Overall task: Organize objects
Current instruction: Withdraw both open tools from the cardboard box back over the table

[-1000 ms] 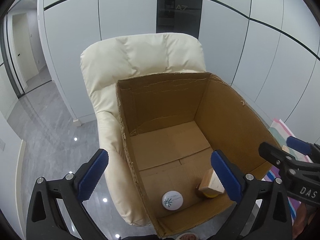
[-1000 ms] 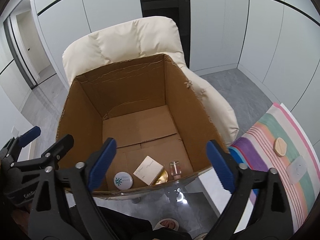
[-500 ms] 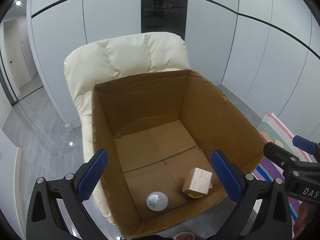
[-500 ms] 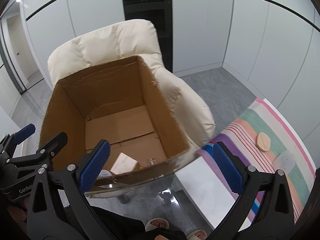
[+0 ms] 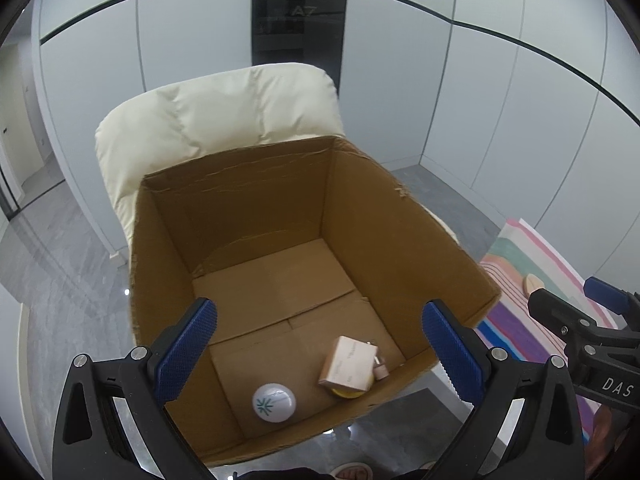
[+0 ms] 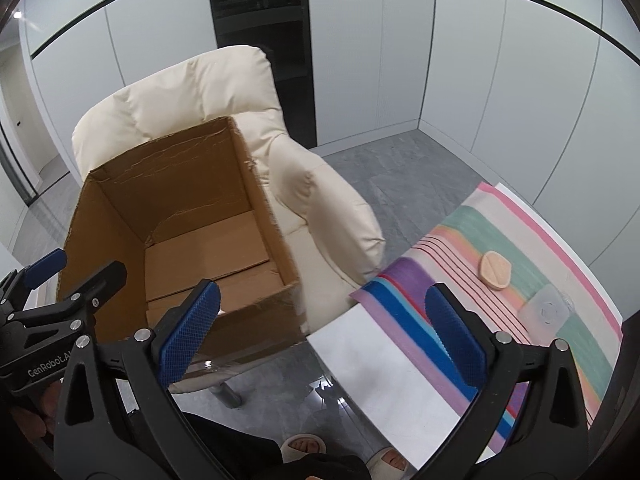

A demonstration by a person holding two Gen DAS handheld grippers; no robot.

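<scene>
An open brown corrugated cardboard box (image 5: pixel 304 240) with ragged, torn rims sits on a puffy cream quilted armchair (image 5: pixel 216 116). The left wrist view alone looks down to the box floor: a white domed round jar (image 5: pixel 274 402) with a green sprig mark at 6 o'clock, and at 5 o'clock a small tan rectangular carton (image 5: pixel 349 364) lying over a yellow round thing, with a small clear bottle (image 5: pixel 380 369) touching its right side. The right wrist view alone shows the glossy glass tabletop carrying a striped pastel mat (image 6: pixel 532 264); at its 2 o'clock lie a peach oval ridged pad (image 6: pixel 496 271) and, just beside it, a clear plastic lid (image 6: pixel 545 313). Grey marbled floor tiles meet pale panelled walls. The left gripper (image 5: pixel 318 334) stands wide, nothing between its ribbed blue pads. The right gripper (image 6: pixel 320 320) has just been opening and gapes empty.
</scene>
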